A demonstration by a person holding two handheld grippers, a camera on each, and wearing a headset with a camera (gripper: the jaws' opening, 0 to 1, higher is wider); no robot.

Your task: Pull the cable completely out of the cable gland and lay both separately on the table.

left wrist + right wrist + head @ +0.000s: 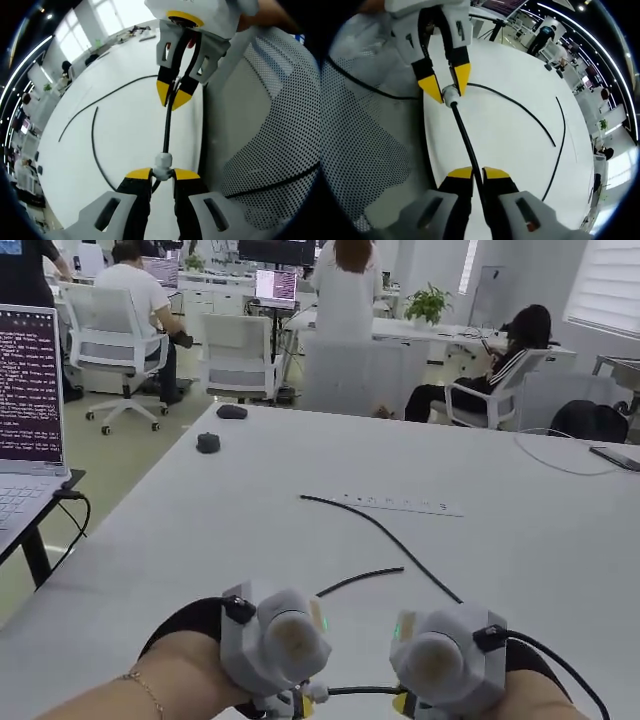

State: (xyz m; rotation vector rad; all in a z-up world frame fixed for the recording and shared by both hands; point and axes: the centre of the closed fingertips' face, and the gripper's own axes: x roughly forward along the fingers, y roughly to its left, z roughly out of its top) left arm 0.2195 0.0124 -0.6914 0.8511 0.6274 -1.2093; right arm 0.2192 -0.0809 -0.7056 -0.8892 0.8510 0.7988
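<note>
Low centre in the left gripper view, the left gripper [162, 175] is clamped on the gland [163, 162]. Above it, the right gripper [173, 96] pinches the cable [167, 127], near the table [120, 150] edge. The step likely calls for a straight pull along the cable, with the gland kept steady.

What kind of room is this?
Most likely an open office: people sit on white swivel chairs at desks, a monitor glows at the back, and a laptop stands beside the white worktable.
</note>
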